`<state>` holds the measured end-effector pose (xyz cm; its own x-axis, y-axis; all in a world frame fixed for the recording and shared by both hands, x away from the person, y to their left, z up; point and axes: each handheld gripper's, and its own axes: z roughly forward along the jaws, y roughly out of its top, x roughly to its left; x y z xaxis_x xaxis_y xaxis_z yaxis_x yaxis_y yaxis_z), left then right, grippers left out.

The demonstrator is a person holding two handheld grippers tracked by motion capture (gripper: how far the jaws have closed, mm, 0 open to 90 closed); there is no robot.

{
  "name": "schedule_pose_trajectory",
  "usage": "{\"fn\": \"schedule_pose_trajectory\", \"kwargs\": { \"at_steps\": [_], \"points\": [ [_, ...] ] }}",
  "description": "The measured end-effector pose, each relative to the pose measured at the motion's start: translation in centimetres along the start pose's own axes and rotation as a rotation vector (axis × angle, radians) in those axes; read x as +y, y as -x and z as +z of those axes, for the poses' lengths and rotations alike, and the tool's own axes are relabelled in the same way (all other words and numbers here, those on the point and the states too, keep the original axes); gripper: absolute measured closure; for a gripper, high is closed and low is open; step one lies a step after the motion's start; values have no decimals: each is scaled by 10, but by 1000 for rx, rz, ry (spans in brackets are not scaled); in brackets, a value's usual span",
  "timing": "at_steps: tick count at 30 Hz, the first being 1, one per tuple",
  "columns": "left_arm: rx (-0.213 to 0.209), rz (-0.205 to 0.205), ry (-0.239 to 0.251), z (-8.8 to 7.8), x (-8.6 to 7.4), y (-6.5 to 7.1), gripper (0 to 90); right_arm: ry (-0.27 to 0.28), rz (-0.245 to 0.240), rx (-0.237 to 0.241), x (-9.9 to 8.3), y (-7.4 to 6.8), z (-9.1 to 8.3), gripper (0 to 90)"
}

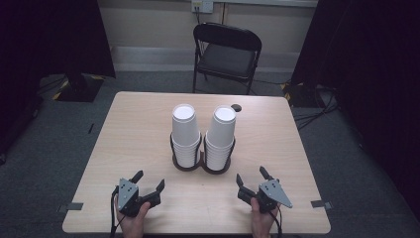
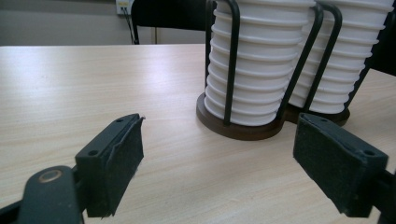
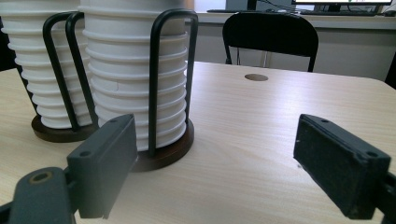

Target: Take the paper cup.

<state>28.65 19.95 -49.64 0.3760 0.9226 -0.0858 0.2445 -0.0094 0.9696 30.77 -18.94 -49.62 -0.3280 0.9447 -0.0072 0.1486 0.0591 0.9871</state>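
Two cup stacks [image 1: 203, 136] stand beyond each spread, empty hand-held gripper [image 1: 148, 182] [image 1: 253, 177].

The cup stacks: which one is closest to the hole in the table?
The right stack, nearer the right gripper. The small round hole sits just behind its top; the left stack stands farther from it.

Two stacks of white paper cups on the table [image 1: 138, 129], the left stack [image 1: 185, 134] and the right stack [image 1: 220, 136], side by side in one double wire holder [image 1: 202, 166]. Two grippers, left gripper [image 1: 148, 181] and right gripper [image 1: 252, 178]. One folding chair [image 1: 225, 54] behind.
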Motion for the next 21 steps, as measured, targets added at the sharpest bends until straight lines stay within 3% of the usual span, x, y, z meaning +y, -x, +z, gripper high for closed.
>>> {"fn": "schedule_pose_trajectory", "kwargs": {
  "at_steps": [8,14,16,21],
  "points": [
    [-16,5,-12,2,3,1,161,-20,-4,3,1,0,1,130],
    [-53,11,-1,4,8,7,161,-24,-10,11,1,-1,1,129],
    [-84,10,-5,6,9,10,168,-22,-1,9,1,0,1,129],
    [-104,0,-1,9,10,15,178,-22,-1,8,1,0,1,130]
  ]
}}
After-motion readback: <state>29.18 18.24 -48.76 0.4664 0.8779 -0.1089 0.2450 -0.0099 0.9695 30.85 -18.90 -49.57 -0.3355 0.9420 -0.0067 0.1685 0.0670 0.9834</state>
